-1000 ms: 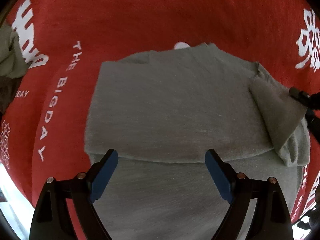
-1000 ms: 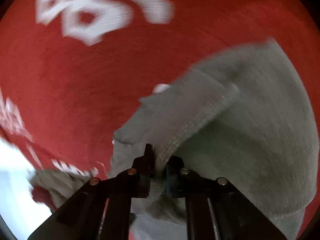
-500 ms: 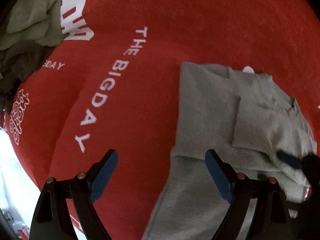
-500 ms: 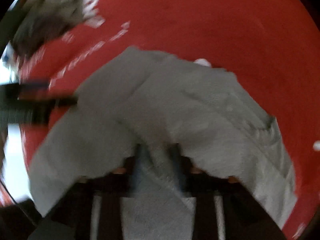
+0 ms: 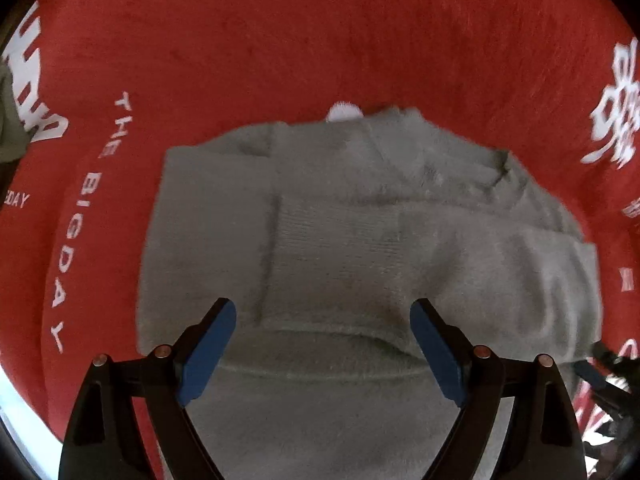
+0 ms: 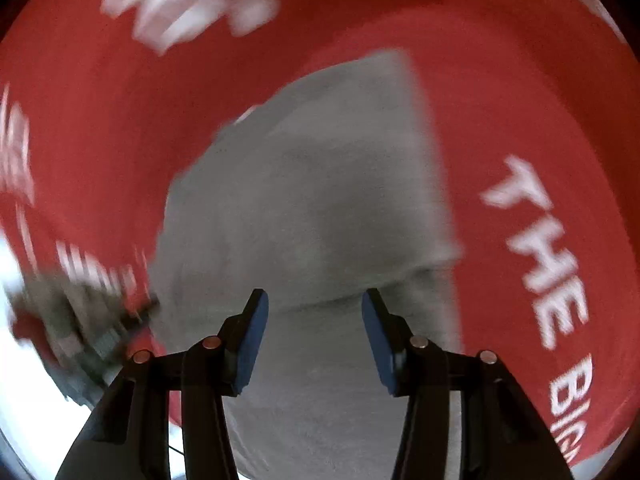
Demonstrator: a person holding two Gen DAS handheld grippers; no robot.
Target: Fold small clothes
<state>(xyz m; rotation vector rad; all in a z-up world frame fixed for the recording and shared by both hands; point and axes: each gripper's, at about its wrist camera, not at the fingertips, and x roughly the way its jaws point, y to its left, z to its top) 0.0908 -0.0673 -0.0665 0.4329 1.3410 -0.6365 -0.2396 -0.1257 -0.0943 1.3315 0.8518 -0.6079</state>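
Note:
A grey knitted garment (image 5: pixel 340 240) lies on a red cloth (image 5: pixel 320 40), with a sleeve folded across its middle and a white label (image 5: pixel 344 112) at its far edge. My left gripper (image 5: pixel 322 308) hovers open over the garment's near part with nothing between its blue pads. In the right wrist view my right gripper (image 6: pixel 315 296) is open above the same garment (image 6: pixel 312 200) and holds nothing. That view is blurred by motion. One finger of the right gripper (image 5: pixel 588 372) shows at the garment's right edge.
The red cloth (image 6: pixel 100 140) bears white printed lettering (image 5: pixel 84 216) on both sides of the garment. A heap of green and dark clothes (image 5: pixel 8 132) lies at the far left. A pale floor (image 5: pixel 24 420) shows past the cloth's near left edge.
The right gripper carried the pinched sleeve across the garment, let it go and drew back to the right. The left wrist view swung left, then back over the garment.

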